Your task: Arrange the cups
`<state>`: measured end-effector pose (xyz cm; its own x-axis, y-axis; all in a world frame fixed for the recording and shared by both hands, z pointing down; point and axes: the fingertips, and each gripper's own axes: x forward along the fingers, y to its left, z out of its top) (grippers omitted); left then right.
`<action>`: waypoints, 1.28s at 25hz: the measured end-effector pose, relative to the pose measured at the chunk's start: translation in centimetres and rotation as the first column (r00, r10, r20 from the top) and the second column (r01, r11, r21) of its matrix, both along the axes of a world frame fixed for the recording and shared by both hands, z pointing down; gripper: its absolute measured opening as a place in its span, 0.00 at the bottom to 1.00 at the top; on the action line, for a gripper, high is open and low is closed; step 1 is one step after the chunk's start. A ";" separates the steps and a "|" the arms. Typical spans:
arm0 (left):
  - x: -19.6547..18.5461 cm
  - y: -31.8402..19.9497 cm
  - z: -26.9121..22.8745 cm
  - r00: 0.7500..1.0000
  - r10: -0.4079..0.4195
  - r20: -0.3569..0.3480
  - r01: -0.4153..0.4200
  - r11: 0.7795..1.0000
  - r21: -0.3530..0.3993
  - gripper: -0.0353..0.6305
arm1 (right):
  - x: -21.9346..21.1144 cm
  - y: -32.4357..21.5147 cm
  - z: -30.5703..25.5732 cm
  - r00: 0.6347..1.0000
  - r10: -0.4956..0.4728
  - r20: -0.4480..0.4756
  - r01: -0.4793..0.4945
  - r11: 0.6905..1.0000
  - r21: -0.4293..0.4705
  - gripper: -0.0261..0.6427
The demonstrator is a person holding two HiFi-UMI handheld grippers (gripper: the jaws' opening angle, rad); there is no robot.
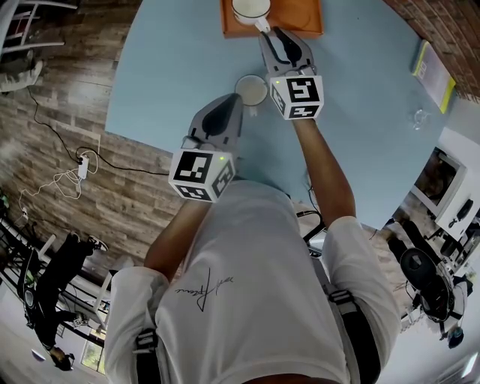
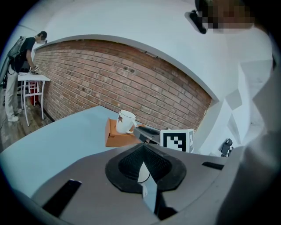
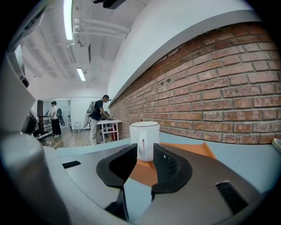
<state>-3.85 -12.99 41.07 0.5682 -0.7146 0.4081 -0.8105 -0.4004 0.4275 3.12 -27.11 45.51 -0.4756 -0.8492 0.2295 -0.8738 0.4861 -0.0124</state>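
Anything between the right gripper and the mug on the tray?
Nothing visible. The right gripper, jaws open, faces the handle of the white mug on the orange tray; the other cup sits behind, by the left gripper.

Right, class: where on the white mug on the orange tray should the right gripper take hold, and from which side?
Probably the handle, approached level from the near side: the mug stands upright on the tray with its handle turned straight toward the right gripper, lined up with the gap between its open jaws.

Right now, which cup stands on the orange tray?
The far cup, before the right gripper; the other cup stands on the bare blue table beside the left gripper.
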 end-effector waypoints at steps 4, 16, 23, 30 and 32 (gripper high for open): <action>0.0 0.3 -0.3 1.000 -0.002 -0.002 0.002 1.000 0.010 0.07 | 0.5 0.9 -0.7 1.000 0.010 0.007 -0.010 1.000 0.006 0.18; 0.6 1.9 -1.5 1.000 -0.010 -0.025 0.012 0.999 0.051 0.07 | 0.7 5.2 -4.2 1.000 0.001 0.014 -0.002 0.999 0.049 0.18; 0.8 3.0 -2.6 0.998 -0.043 -0.051 0.048 0.994 0.094 0.07 | 0.3 7.7 -6.2 0.999 -0.039 0.009 0.038 0.997 0.060 0.18; 0.5 4.6 -3.6 0.995 -0.079 -0.060 0.086 0.987 0.135 0.07 | -0.2 10.1 -8.5 0.996 -0.074 0.056 0.070 0.995 0.064 0.10; 0.4 5.1 -3.7 0.994 -0.087 -0.059 0.095 0.986 0.140 0.07 | -0.2 11.1 -8.6 0.995 -0.077 0.056 0.073 0.995 0.065 0.09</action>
<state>-3.45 -7.87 37.37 0.5159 -0.8131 0.2696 -0.8245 -0.3858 0.4140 2.90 -16.01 36.96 -0.5497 -0.8223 0.1471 -0.8334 0.5518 -0.0298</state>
